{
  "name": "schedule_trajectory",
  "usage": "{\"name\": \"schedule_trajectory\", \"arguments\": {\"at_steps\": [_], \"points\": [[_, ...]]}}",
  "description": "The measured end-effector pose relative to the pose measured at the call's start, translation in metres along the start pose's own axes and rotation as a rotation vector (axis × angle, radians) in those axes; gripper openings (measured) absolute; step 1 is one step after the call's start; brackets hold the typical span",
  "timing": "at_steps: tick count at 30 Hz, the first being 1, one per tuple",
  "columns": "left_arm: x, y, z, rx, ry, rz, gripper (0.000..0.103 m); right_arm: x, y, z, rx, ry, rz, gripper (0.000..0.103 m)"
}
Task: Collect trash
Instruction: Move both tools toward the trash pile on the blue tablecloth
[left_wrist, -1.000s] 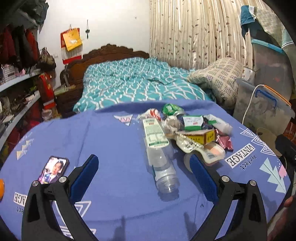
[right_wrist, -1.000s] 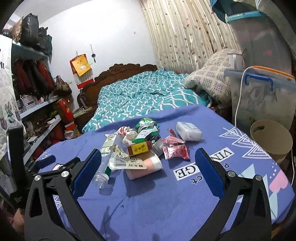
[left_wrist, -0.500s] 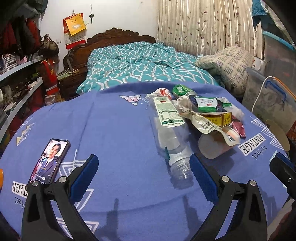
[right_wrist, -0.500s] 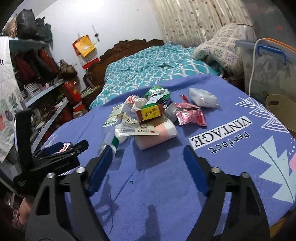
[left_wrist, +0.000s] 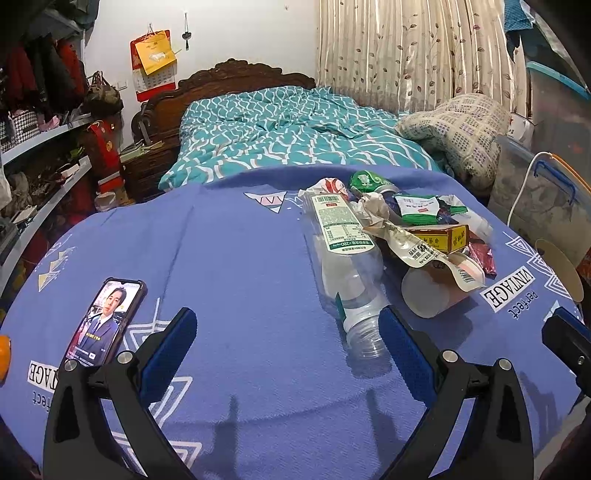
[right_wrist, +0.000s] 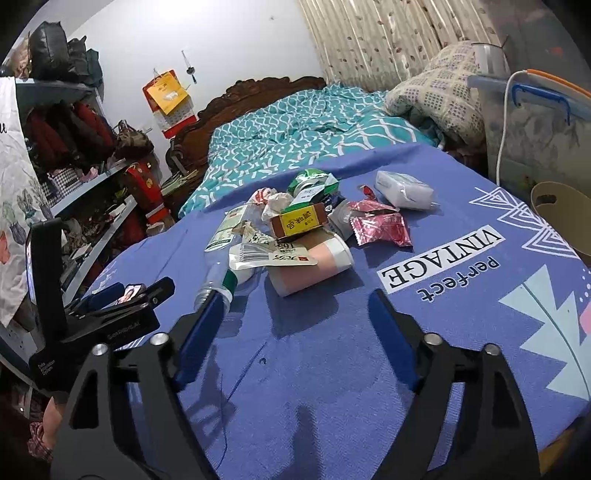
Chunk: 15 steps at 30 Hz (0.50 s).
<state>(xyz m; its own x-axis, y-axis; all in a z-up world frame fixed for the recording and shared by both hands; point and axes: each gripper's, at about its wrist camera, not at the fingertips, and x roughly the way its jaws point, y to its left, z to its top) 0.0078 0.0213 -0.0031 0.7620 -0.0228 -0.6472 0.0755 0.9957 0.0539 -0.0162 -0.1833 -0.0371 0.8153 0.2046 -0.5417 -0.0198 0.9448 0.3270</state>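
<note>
A clear plastic bottle (left_wrist: 343, 258) lies on my purple tablecloth (left_wrist: 240, 258), at the left edge of a trash pile (right_wrist: 314, 225). Its long axis runs away from me, open neck nearest, just beside my left gripper (left_wrist: 284, 332), whose jaws stand apart and empty. My right gripper (right_wrist: 295, 317) is opening, also empty.

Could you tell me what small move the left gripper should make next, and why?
Probably ease the left gripper slightly right and forward, then close on the clear plastic bottle. Its jaws are open and empty, and the bottle's open neck lies just beside the right finger, nearer than the other trash.
</note>
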Motion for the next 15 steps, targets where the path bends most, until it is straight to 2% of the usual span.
{"name": "schedule_trajectory", "arguments": {"at_steps": [15], "points": [[-0.0016,0.0013,-0.0035,-0.007,-0.002,-0.028,0.094,-0.0009,0.0008,-0.0028,-0.003,0.007,0.000,0.085]]}}
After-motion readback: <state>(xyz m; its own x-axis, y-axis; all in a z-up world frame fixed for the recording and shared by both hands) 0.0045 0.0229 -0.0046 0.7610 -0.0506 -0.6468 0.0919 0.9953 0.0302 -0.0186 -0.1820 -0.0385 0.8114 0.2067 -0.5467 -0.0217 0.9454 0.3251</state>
